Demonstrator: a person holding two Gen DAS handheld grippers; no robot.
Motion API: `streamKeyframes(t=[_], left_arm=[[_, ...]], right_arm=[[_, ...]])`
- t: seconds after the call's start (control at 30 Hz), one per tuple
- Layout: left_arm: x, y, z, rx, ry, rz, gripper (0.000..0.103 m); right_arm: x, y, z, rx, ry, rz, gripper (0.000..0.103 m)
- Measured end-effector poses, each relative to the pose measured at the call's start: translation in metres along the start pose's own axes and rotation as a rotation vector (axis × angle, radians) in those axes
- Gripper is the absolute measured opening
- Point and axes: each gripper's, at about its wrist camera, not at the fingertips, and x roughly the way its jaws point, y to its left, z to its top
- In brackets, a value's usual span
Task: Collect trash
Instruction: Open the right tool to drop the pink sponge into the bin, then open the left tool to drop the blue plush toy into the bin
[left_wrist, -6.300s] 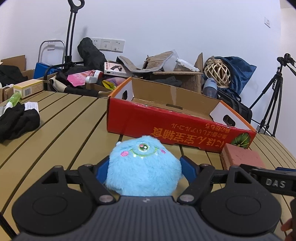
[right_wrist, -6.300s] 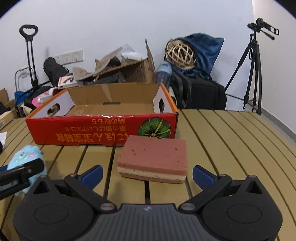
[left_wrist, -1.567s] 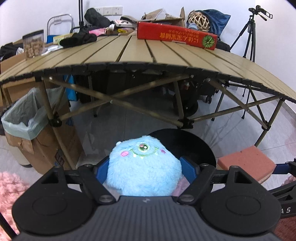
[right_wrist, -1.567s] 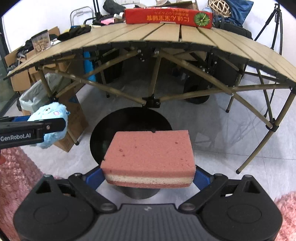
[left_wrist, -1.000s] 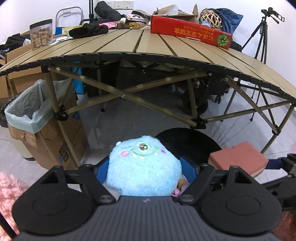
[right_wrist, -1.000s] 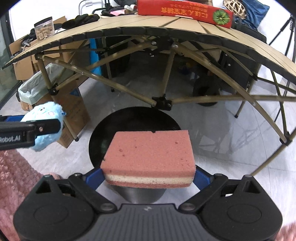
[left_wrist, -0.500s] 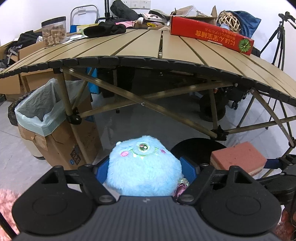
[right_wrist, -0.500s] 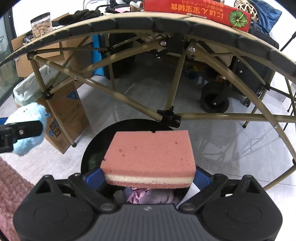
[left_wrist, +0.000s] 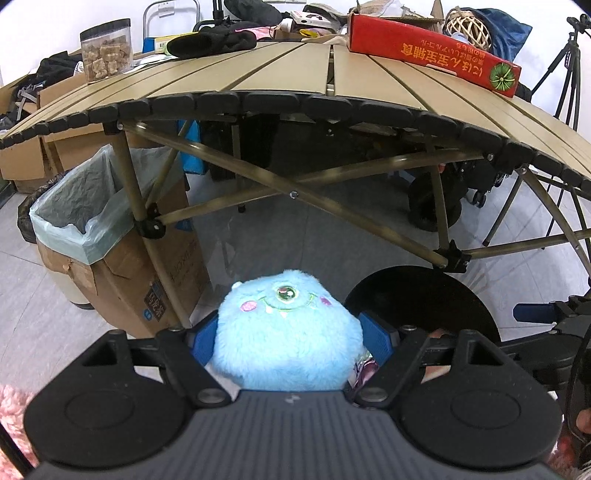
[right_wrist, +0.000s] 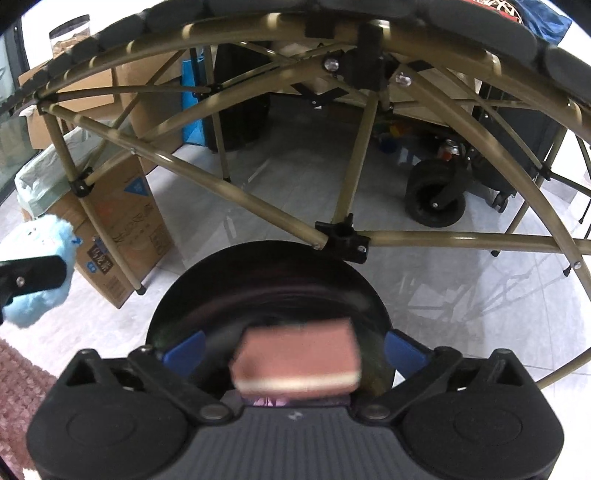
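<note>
Opening now, your right hand-held gripper has blue pads clear of blurred pink sponge, cream stripe below, over black round bin. Your left hand-held gripper clamps fluffy blue one-eyed plush beside bin.

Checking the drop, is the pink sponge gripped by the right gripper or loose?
Loose. The pink sponge is motion-blurred over the black bin, clear of the right gripper fingers, whose jaws are opening.

Black tongs, blue pads, silver screws.
</note>
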Motion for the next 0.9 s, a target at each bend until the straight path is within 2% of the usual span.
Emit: streamKeyframes(t=[0.43,0.6,0.9], left_arm=[[0.006,-0.01,0.001,0.021,0.02,-0.012,0.08],[0.011,-0.029,0.004,0.063,0.022,-0.04,0.08],[0.029,-0.077,0.007,0.148,0.033,-0.102,0.08]], right_arm=[[-0.012,-0.018,-0.008,0.03,-0.008,-0.063,0.103],[-0.026,-0.036,-0.015,0.062,-0.02,-0.121,0.103],[-0.051,-0.087,-0.023,0.209,-0.042,-0.202,0.103]])
